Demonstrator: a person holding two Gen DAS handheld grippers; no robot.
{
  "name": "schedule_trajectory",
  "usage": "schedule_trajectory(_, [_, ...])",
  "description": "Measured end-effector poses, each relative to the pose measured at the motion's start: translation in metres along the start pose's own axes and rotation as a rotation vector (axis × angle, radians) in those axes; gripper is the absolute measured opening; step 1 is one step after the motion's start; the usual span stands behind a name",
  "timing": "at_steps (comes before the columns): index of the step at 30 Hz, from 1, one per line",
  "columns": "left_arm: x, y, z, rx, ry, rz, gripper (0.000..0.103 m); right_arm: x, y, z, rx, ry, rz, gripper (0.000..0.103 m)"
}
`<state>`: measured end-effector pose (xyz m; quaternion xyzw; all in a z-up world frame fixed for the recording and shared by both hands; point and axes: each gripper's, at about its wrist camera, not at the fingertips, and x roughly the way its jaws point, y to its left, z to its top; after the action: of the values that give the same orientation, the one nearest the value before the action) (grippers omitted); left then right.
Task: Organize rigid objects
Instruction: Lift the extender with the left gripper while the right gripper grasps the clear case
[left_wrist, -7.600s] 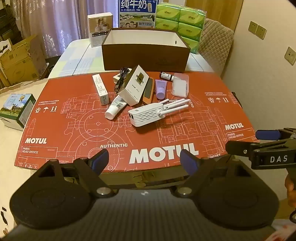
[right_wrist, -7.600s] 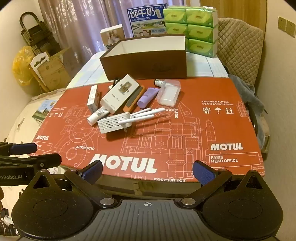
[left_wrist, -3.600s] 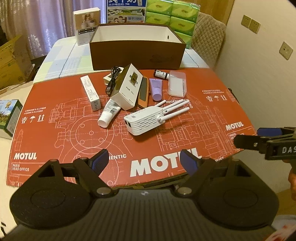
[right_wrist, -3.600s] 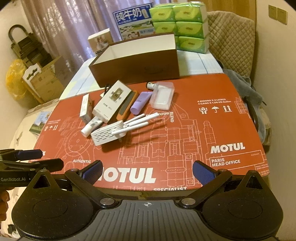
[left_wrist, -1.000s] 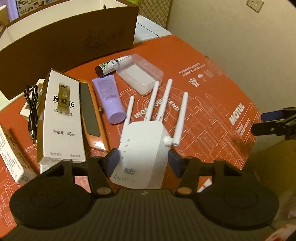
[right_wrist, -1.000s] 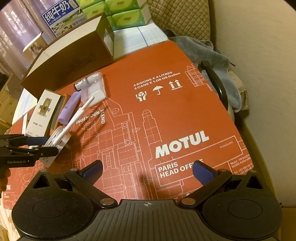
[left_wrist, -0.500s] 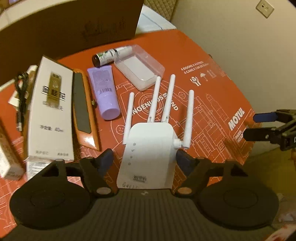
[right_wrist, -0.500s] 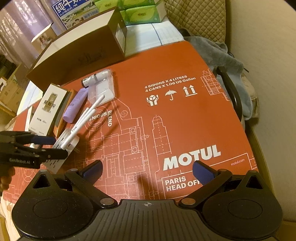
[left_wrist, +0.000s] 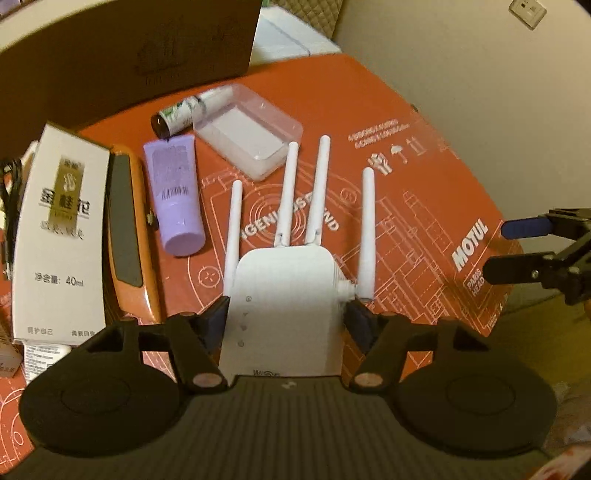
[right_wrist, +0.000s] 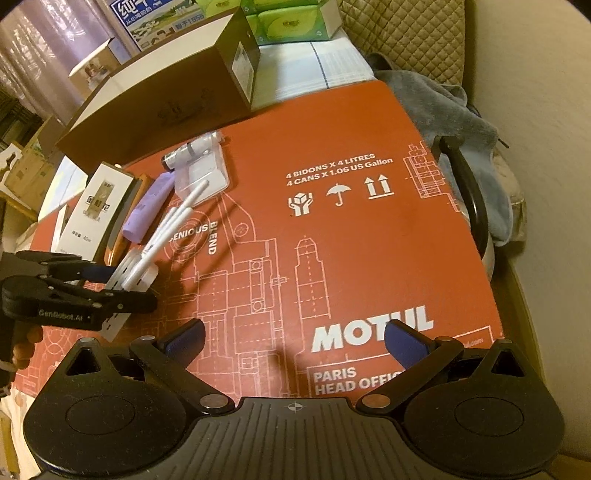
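A white wifi router (left_wrist: 284, 306) with several antennas lies on the red Motul cardboard (left_wrist: 424, 206). My left gripper (left_wrist: 287, 321) is closed on its body, one blue pad on each side. The right wrist view shows the router (right_wrist: 136, 269) held in the left gripper (right_wrist: 110, 284) at the left. My right gripper (right_wrist: 295, 341) is open and empty above the cardboard's front part. The brown open box (right_wrist: 166, 99) stands at the back.
Left of the router lie a purple tube (left_wrist: 175, 195), an orange case (left_wrist: 127, 236), a white carton (left_wrist: 61, 236), a clear plastic box (left_wrist: 251, 144) and a small dark bottle (left_wrist: 177, 120). Green tissue packs (right_wrist: 288, 18) stand behind. A grey cloth (right_wrist: 443, 107) lies at right.
My left gripper has come down from a high view onto the router and its pads have closed in against the router's sides. My right gripper has moved forward over the cardboard.
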<state>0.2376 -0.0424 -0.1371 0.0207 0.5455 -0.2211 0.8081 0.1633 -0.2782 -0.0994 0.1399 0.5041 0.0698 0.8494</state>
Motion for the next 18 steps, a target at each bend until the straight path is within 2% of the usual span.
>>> schedule_trajectory(8, [-0.03, -0.023, -0.01, -0.035, -0.101, 0.117, 0.062, -0.001, -0.011, 0.006, -0.008, -0.009, 0.023, 0.101])
schedule_trajectory(13, [-0.058, -0.02, -0.013, -0.135, -0.155, 0.223, 0.062, 0.0, -0.004, 0.017, -0.057, -0.041, 0.057, 0.101])
schedule_trajectory(18, [-0.082, -0.009, -0.012, -0.206, -0.194, 0.342, 0.062, 0.008, 0.019, 0.036, -0.153, -0.074, 0.099, 0.092])
